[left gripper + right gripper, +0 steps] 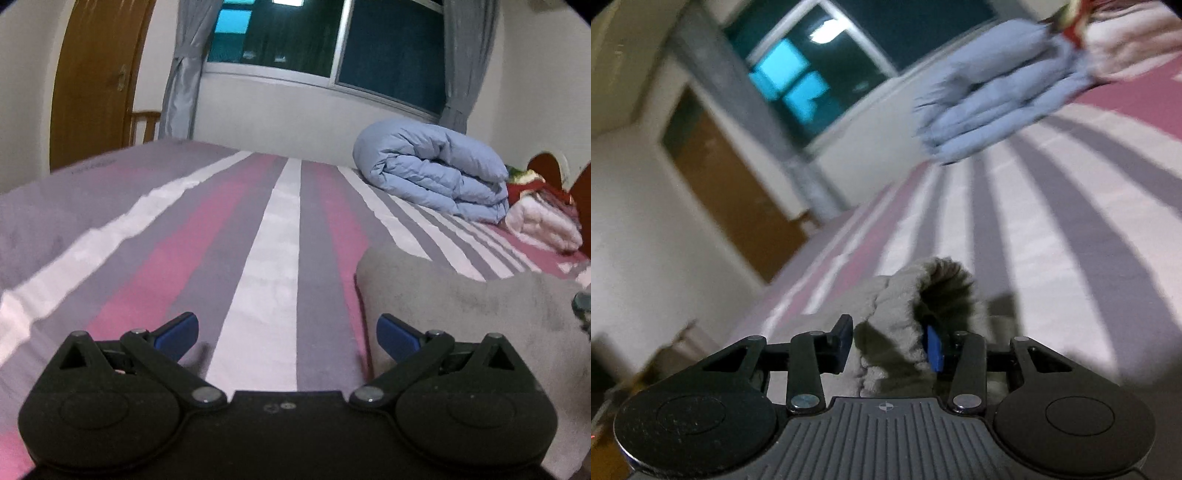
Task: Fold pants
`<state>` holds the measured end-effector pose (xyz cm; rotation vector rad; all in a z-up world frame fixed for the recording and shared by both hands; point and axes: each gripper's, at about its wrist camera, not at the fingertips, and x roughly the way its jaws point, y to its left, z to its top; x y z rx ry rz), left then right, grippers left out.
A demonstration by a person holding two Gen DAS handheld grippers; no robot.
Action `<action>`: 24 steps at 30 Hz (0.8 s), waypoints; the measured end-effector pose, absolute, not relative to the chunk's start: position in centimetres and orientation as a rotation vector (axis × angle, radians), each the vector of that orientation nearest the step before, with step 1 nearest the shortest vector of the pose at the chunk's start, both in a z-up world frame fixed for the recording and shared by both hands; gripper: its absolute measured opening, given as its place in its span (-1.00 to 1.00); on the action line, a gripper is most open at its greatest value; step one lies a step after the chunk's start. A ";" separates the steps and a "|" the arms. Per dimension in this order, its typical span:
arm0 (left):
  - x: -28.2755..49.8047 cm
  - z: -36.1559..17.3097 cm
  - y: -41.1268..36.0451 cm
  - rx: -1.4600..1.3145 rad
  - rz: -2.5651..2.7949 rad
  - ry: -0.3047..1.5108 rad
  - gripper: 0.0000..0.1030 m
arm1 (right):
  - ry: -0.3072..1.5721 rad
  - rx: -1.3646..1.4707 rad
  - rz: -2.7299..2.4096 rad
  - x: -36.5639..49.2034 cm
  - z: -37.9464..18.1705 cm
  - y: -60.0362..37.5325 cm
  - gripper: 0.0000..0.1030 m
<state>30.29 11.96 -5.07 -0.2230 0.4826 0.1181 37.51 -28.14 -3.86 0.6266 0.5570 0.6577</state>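
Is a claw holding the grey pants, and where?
Yes. The right claw pinches the pants at a bunched, ribbed edge; which end, I can't tell. The left claw is open, with nothing in it.

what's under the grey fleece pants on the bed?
The striped pink, grey and white bedsheet shows all around the grey fleece pants. Anything lying beneath the pants is covered, so I cannot tell.
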 end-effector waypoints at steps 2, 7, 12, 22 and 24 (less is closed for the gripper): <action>30.3 -5.3 12.4 -0.244 0.123 0.492 0.88 | 0.619 0.682 0.609 38.6 -5.0 -28.5 -0.40; 30.0 -5.6 13.0 -0.284 0.133 0.497 0.88 | 0.604 0.788 0.475 38.2 -4.3 -30.3 -0.83; 30.1 -5.6 13.1 -0.287 0.139 0.504 0.88 | 0.652 0.751 0.444 38.5 -6.2 -30.7 -0.81; 29.9 -6.0 13.9 -0.347 0.132 0.508 0.88 | 0.544 0.879 0.425 31.4 -2.7 -33.6 0.24; 29.3 -6.0 14.3 -0.375 0.139 0.497 0.88 | 0.547 0.937 0.409 29.9 -3.1 -34.3 0.24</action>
